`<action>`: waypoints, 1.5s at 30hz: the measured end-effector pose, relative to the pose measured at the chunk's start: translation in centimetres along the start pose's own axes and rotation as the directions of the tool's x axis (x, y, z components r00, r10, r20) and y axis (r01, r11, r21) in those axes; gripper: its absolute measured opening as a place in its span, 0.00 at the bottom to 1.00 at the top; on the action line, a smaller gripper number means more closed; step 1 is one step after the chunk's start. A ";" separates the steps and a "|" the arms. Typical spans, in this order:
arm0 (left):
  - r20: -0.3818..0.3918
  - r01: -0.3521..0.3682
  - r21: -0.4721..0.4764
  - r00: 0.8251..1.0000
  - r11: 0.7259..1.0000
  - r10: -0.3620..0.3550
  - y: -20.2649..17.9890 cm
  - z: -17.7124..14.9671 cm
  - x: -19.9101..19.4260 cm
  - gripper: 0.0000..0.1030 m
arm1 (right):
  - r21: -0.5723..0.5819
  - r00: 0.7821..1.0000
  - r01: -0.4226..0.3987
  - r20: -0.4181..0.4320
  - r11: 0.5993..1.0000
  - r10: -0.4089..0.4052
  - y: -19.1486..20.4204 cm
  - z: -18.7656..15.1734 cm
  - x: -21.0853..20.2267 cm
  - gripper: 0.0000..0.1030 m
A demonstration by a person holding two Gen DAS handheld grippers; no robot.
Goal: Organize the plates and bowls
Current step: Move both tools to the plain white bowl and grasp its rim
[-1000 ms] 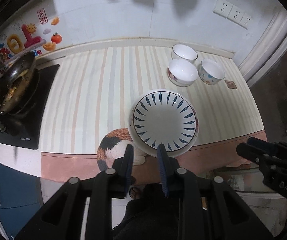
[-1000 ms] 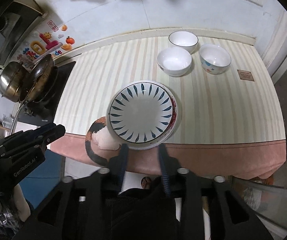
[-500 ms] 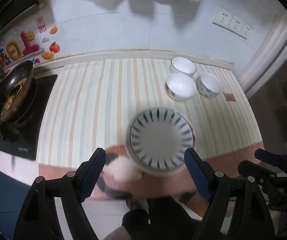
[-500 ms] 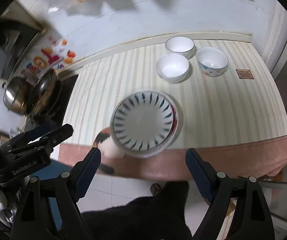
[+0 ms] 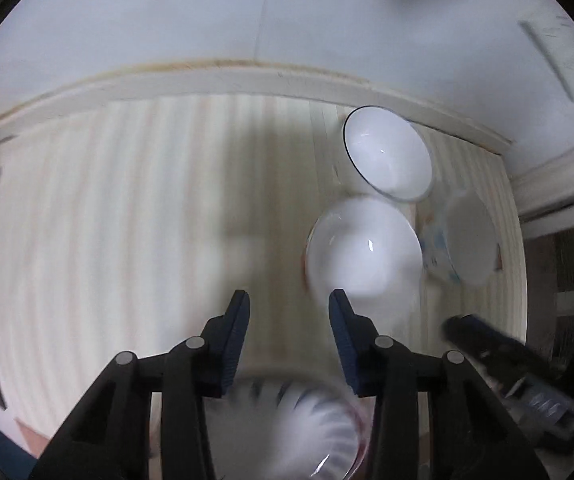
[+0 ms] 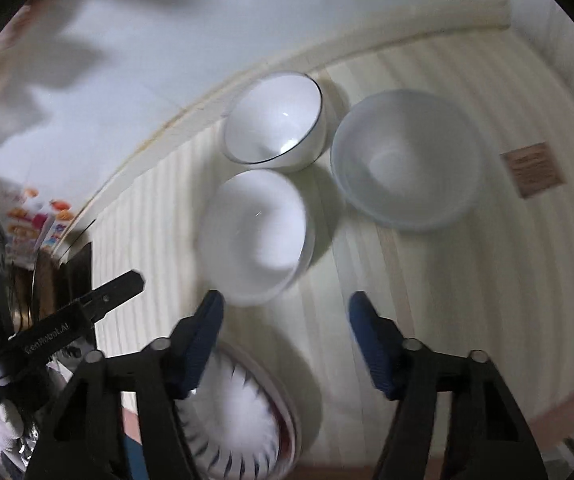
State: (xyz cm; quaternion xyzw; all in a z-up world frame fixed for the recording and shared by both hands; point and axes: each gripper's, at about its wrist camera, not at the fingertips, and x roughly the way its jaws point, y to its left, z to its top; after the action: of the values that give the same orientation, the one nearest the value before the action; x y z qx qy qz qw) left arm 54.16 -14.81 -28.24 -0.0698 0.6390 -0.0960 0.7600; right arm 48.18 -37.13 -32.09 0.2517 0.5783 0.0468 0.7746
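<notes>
Striped surface [image 5: 127,220], wall-bounded at the rear, its left stretch bare. Three bowls cluster at back right — dark-rimmed bowl [image 6: 273,120], plain white bowl [image 6: 255,236] just before it, patterned bowl [image 6: 405,164] beside; all hold nothing. The blue-petal plate [image 6: 243,420] sits by the front edge. Left gripper [image 5: 289,314] and right gripper [image 6: 283,316], each part-open and holding nothing, have advanced from beyond that edge to over the surface, narrower than half a second ago.
</notes>
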 end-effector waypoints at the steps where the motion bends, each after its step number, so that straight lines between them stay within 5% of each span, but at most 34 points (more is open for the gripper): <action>1: -0.033 0.004 0.007 0.999 1.000 -0.004 -0.4 1.2 1.9 0.36 | 0.007 1.000 -0.002 -0.028 1.000 0.002 -0.5 1.4 1.9 0.56; 3: -0.071 -0.005 0.010 0.997 1.000 0.006 -0.8 2.5 4.3 0.36 | 0.006 0.998 0.001 -0.059 1.000 -0.001 -1.0 2.6 4.3 0.43; 6: -0.121 -0.005 0.028 0.993 1.000 0.008 -1.3 2.9 7.1 0.16 | -0.015 0.994 0.014 -0.112 1.000 -0.015 -1.1 3.9 7.8 0.15; 14: -0.077 -0.035 0.072 0.996 0.997 0.040 -3.6 0.4 5.3 0.13 | -0.075 0.993 0.027 -0.109 0.997 -0.035 -0.6 3.3 7.7 0.13; 25: -0.041 0.032 0.181 0.999 0.983 -0.025 -10.1 -6.8 -0.8 0.13 | -0.090 0.997 0.032 -0.067 0.995 -0.038 -3.8 -2.9 -2.1 0.13; 36: -0.147 0.057 0.248 0.989 0.967 -0.020 -13.7 -12.5 2.8 0.13 | -0.049 0.991 0.080 -0.103 0.996 -0.084 -9.9 -8.9 -3.3 0.13; 45: -0.194 0.025 0.271 0.981 0.962 0.029 -14.0 -12.8 6.4 0.13 | -0.009 0.986 0.085 -0.140 0.996 -0.086 -12.5 -9.7 -0.8 0.13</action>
State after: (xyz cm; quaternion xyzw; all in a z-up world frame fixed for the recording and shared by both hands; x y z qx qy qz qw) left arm 41.84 -29.72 -33.40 0.0455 0.6916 -0.1885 0.6957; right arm 36.25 -45.02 -38.88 0.2216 0.6415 0.0320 0.7338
